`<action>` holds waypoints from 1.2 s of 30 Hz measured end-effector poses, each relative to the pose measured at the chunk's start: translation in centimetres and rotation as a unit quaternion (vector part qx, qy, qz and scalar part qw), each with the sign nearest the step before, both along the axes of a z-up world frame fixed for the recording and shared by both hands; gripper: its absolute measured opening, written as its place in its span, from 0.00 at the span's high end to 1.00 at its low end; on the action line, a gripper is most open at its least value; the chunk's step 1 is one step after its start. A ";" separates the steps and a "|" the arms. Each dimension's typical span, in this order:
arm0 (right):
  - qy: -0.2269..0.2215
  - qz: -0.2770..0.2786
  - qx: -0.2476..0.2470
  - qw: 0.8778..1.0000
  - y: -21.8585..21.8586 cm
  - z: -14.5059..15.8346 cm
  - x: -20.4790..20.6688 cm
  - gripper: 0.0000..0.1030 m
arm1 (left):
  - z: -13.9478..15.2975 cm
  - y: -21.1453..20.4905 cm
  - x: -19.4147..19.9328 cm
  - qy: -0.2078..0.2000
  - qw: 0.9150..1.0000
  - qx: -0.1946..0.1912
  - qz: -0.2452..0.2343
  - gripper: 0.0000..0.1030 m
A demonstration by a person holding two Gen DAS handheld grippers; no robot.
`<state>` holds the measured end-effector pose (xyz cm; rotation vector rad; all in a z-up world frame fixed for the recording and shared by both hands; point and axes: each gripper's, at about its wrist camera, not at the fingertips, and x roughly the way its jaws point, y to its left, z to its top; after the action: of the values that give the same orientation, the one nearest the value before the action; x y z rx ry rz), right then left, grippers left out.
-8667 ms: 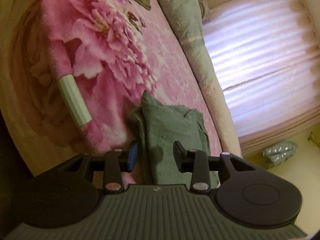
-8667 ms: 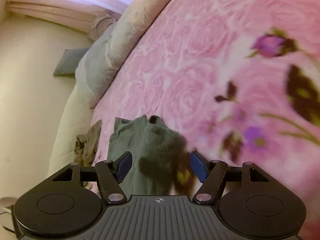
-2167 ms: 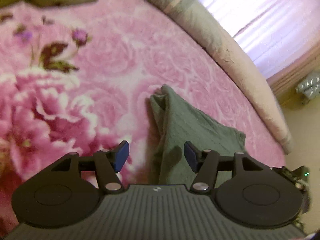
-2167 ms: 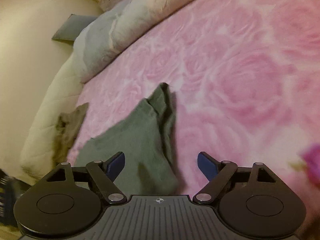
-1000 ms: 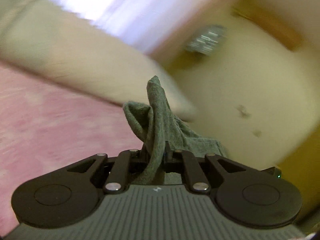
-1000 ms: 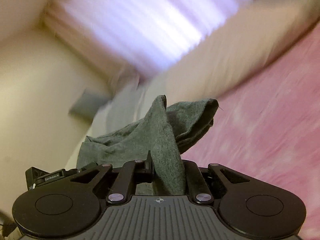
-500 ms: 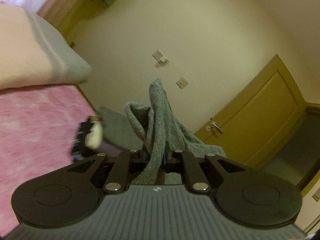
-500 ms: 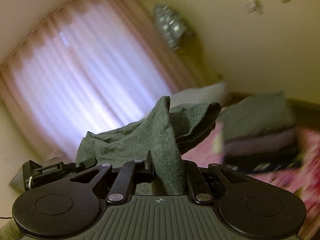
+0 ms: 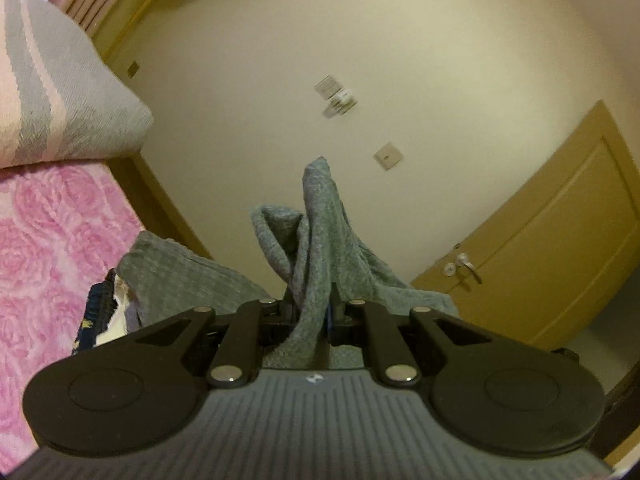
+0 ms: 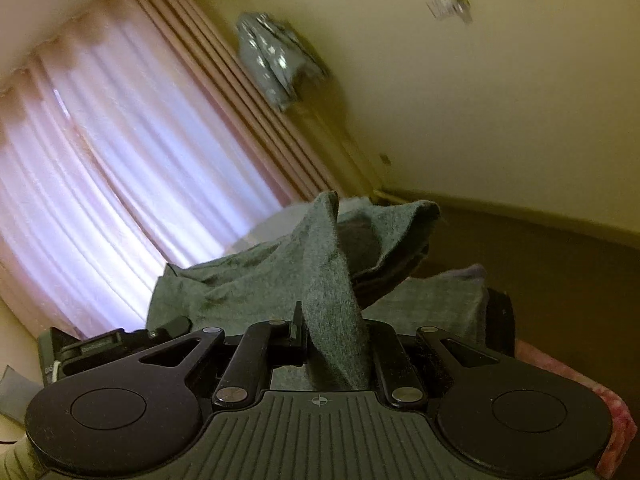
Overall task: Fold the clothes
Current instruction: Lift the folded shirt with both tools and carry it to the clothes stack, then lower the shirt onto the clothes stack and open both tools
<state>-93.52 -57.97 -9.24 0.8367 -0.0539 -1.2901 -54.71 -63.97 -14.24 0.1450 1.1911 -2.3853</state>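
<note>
From the left wrist, the left gripper (image 9: 311, 312) has its fingers pinched on the grey-green garment (image 9: 320, 216), lifted above the pink rose blanket (image 9: 48, 240), and from the right wrist the right gripper (image 10: 332, 344) likewise clamps that garment (image 10: 320, 264) before the curtains (image 10: 120, 152).

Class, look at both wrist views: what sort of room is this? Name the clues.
Most likely a bedroom: a pink rose-patterned blanket spread on a bed, a striped pillow above it, long pink curtains and a wooden door.
</note>
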 end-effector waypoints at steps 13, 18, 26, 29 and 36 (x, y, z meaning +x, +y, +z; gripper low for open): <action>-0.051 -0.043 0.197 0.978 -15.4 -12.4 -4.3 0.57 | -10.7 -14.8 -7.0 -0.115 0.985 0.123 0.023 0.76; -0.085 -0.086 0.149 0.981 -14.2 -12.6 -6.5 0.51 | -11.2 -17.6 -5.9 -0.062 0.986 0.145 0.047 0.74; -0.024 -0.090 0.090 0.992 -14.5 -11.3 -6.7 0.92 | -9.1 -17.6 -8.1 -0.091 0.996 0.015 0.002 0.95; 0.001 -0.108 0.095 0.990 -14.5 -12.3 -6.3 0.91 | -10.6 -17.4 -10.0 -0.193 0.981 0.006 0.018 0.90; 0.112 -0.206 0.139 0.962 -13.3 -10.0 -5.7 0.35 | -6.2 -15.0 -9.7 -0.226 0.966 -0.067 0.106 0.84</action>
<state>-99.22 -71.32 -19.22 0.9427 0.1431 -1.8091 -64.41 -78.97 -20.45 0.4664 0.7862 -2.0837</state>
